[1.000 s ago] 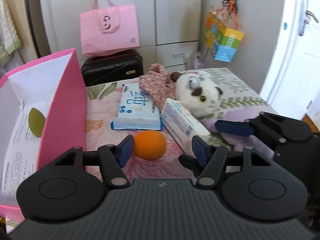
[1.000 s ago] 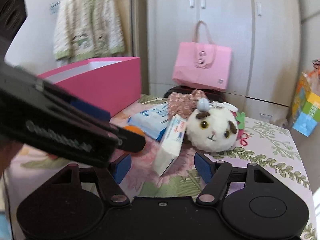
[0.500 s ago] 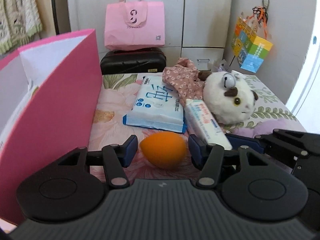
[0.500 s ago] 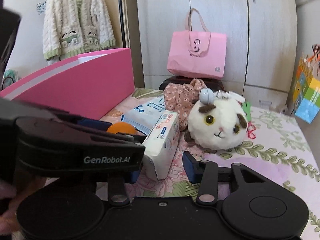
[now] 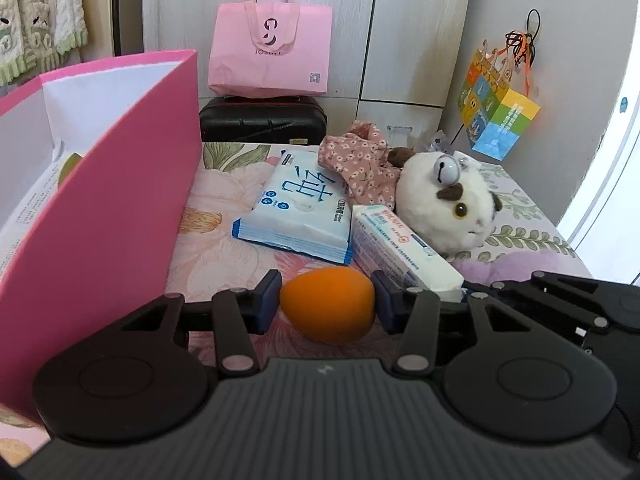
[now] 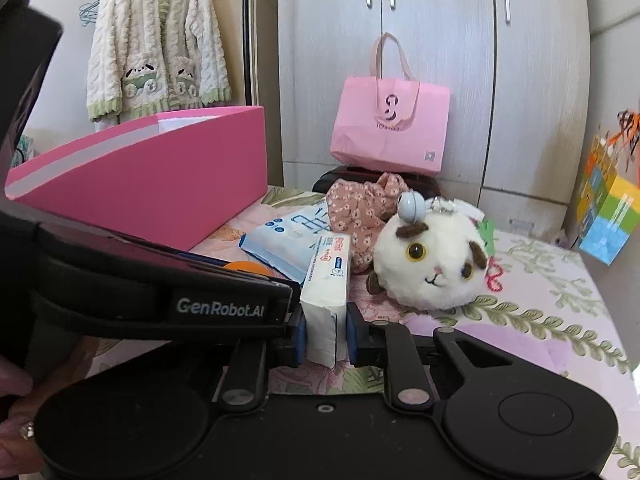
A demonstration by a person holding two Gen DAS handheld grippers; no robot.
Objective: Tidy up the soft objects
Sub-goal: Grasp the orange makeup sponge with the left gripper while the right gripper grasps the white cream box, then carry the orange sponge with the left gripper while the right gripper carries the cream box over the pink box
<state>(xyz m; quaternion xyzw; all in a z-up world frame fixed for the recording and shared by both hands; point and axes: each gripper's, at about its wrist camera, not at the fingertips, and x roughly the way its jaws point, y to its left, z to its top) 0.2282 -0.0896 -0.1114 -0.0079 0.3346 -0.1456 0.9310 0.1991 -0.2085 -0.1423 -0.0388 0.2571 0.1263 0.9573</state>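
Observation:
An orange egg-shaped soft ball (image 5: 328, 320) lies on the floral bedsheet (image 5: 216, 240). My left gripper (image 5: 327, 302) is closing around it, and both blue pads touch its sides. A long white tissue pack (image 6: 326, 276) lies beside it. My right gripper (image 6: 325, 334) is closing on the pack's near end and squeezes it between the pads. In the left wrist view the same tissue pack (image 5: 400, 248) runs toward the right gripper (image 5: 560, 300). Behind lie a blue wipes pack (image 5: 300, 208), a pink floral cloth (image 5: 356, 160) and a white plush cat (image 5: 444, 208).
A tall pink box (image 5: 120, 200) with papers inside stands open on the left. A pink paper bag (image 5: 272, 52) sits on a black suitcase (image 5: 260, 120) by the wardrobe. A colourful gift bag (image 5: 496, 116) hangs on the right wall. A person's hand (image 6: 16, 400) holds the left gripper.
The left jaws narrowed until both pads reached the orange ball, and the left view levelled out. The right jaws went from wide apart to pressed on the tissue pack's end.

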